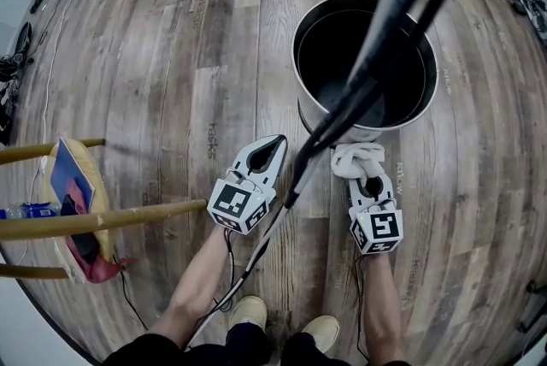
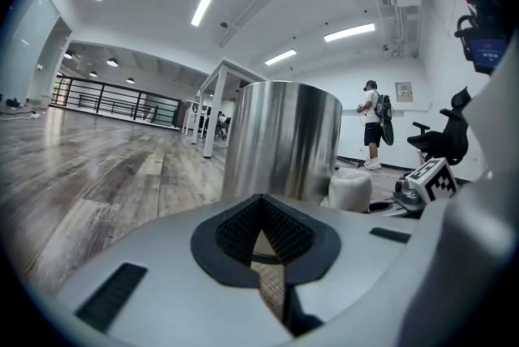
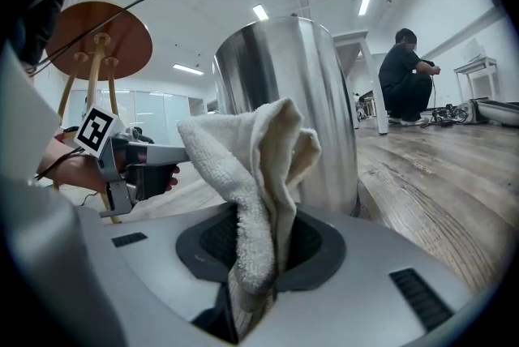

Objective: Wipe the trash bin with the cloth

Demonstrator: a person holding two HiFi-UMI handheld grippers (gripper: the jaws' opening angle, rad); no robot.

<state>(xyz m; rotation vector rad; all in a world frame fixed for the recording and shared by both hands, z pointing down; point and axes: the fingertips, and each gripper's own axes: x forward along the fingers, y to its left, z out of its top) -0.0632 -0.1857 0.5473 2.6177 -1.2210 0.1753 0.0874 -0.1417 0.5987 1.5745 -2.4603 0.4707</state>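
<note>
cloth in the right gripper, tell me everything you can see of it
The cloth is off-white terry, looking soft and thick, bunched into loose folds. Its lower end is clamped in the shut right gripper, and the rest stands up out of the jaws. It sits close to the side of the steel trash bin; actual contact is unclear.

The head view looks steeply down on the wooden floor (image 1: pixel 154 56); both gripper views sit low (nearly at floor level), close to the bin (image 2: pixel 280 139), which all three views share.
</note>
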